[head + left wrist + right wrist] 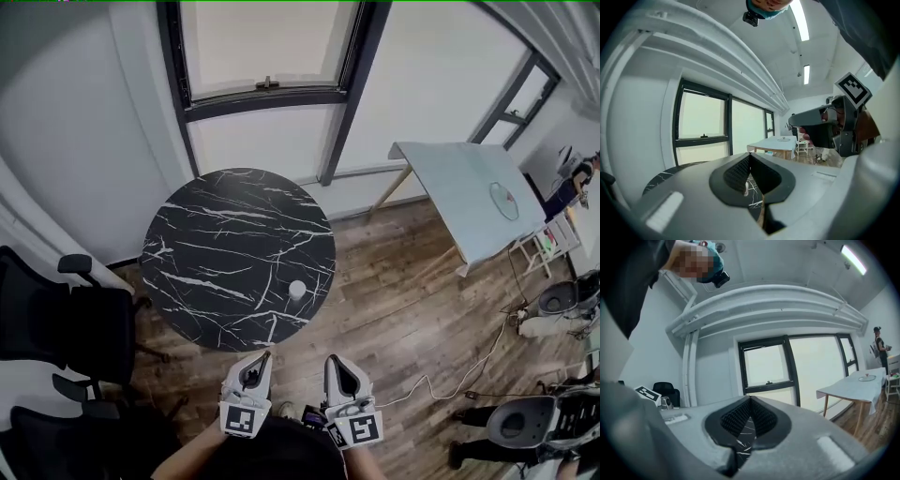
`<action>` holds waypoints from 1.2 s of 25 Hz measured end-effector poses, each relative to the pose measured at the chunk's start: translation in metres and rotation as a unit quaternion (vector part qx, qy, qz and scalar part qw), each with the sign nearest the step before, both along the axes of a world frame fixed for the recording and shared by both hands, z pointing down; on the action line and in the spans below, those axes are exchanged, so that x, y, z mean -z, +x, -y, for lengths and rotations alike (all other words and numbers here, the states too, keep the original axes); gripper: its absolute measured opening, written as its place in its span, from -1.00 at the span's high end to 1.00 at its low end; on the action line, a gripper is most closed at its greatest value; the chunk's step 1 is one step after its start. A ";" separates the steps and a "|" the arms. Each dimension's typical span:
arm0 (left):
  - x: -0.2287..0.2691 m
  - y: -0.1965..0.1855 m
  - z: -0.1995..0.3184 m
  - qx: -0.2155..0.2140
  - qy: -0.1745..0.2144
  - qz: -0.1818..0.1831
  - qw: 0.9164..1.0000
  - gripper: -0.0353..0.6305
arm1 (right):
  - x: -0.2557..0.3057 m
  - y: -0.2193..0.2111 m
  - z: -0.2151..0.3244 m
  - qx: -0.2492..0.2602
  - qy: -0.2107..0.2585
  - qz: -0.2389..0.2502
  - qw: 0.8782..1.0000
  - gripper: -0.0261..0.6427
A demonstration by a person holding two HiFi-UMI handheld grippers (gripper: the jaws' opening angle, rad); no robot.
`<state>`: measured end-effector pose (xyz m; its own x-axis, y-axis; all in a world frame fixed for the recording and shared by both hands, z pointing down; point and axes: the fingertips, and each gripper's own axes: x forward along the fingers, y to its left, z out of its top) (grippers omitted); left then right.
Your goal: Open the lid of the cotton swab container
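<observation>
A small white cotton swab container (297, 291) stands on the round black marble table (225, 244), near its front right edge. Both grippers hang side by side below the table's near rim, apart from it. My left gripper (265, 354) is shut and holds nothing. My right gripper (330, 358) is likewise shut and empty. In the left gripper view the container (746, 187) shows as a pale sliver behind the closed tips of my left gripper (750, 157). The right gripper view has my right gripper (750, 401) closed, with only marble table (746, 432) behind it.
Black office chairs (56, 319) stand at the left. A pale rectangular table (469, 192) stands at the right over a wooden floor (422, 309) with a white cable. Windows (267, 47) run along the far wall. A person (880, 345) stands far right.
</observation>
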<state>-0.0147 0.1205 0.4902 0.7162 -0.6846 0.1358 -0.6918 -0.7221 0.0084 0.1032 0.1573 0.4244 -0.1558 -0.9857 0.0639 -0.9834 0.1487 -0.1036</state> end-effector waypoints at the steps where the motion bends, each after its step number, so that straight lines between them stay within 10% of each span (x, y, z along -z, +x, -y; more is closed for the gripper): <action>1: -0.002 -0.001 0.011 -0.004 -0.004 0.001 1.000 0.88 | 0.000 -0.002 0.010 -0.003 -0.001 0.000 1.000 0.94; 14: -0.061 0.001 0.091 -0.063 -0.028 0.025 0.997 0.82 | -0.010 -0.010 0.096 -0.023 -0.017 -0.019 0.999 0.94; 30: -0.162 0.069 0.114 -0.065 -0.053 0.088 0.993 0.29 | -0.049 0.023 0.130 0.032 -0.050 0.012 0.998 0.94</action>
